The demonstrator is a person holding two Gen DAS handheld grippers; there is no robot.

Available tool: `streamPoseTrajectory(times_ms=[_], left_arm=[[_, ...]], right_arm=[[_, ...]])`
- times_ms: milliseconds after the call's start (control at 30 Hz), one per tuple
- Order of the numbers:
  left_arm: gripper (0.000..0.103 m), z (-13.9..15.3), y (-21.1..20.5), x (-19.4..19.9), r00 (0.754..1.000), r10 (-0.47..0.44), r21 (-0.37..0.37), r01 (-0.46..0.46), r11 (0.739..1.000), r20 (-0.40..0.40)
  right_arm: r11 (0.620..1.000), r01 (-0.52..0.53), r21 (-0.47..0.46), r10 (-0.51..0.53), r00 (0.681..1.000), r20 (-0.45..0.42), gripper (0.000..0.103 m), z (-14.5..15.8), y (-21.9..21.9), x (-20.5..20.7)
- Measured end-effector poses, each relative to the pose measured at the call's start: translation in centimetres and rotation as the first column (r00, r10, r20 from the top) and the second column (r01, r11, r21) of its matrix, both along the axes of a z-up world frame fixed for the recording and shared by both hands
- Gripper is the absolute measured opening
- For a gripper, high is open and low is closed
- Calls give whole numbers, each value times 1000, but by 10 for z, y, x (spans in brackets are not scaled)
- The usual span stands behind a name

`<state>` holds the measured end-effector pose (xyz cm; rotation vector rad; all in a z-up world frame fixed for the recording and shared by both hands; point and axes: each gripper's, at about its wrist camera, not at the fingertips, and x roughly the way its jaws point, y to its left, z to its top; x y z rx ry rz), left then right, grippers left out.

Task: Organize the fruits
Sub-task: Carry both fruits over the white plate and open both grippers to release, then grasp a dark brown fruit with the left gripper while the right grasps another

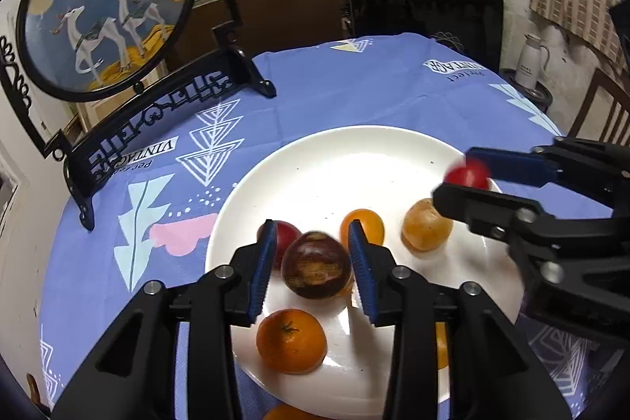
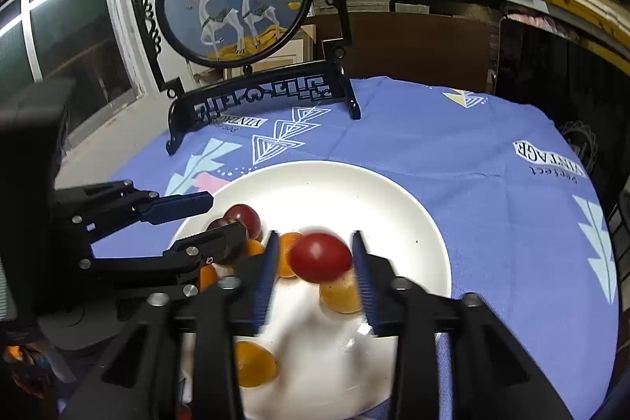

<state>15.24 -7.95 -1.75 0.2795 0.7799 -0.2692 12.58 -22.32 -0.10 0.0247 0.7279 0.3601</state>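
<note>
A white plate [image 1: 334, 160] on the blue cloth holds several fruits. My left gripper [image 1: 311, 243] is open around a dark brown-red round fruit [image 1: 316, 265]; its blue pads stand on either side with small gaps. A red fruit [image 1: 285, 235] lies behind the left pad. An orange tangerine [image 1: 291, 340], a small orange fruit [image 1: 364, 225] and a tan fruit [image 1: 426, 224] lie on the plate. My right gripper [image 2: 315, 254] holds a red tomato-like fruit [image 2: 321, 257] between its pads above the plate [image 2: 393, 207]; it also shows in the left view [image 1: 468, 172].
A round framed deer picture on a black stand [image 1: 106, 6] stands at the table's far left. A dark chair back [image 1: 425, 6] is behind the table. A white jug [image 1: 531, 61] sits off to the right. An orange fruit [image 1: 285, 413] lies at the near plate edge.
</note>
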Motion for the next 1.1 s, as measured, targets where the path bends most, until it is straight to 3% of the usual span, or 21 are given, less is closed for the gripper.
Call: streamPoseTrajectory(times_ms=[300,700,900,1100], left_arm=[[65,9,15,-19,999,17,-20,-17,1000,34],[78,25,58,-91,996,21,-30,-18,999,84],[79,10,90,-133,998,16,1,-16,1000,62],[80,-28,103,-167,996,-89,52,90,995,-20]], right_arm=[[999,23,31,-23,1000,-1,56,1,-18,-34],[995,-77,-61,77,997,0,66,-5,-5,-124],[974,-169,-153,168,986,-21,69,-23,4,-175],[954,-212,-211,201,977,-71,70,-44,4,-198]])
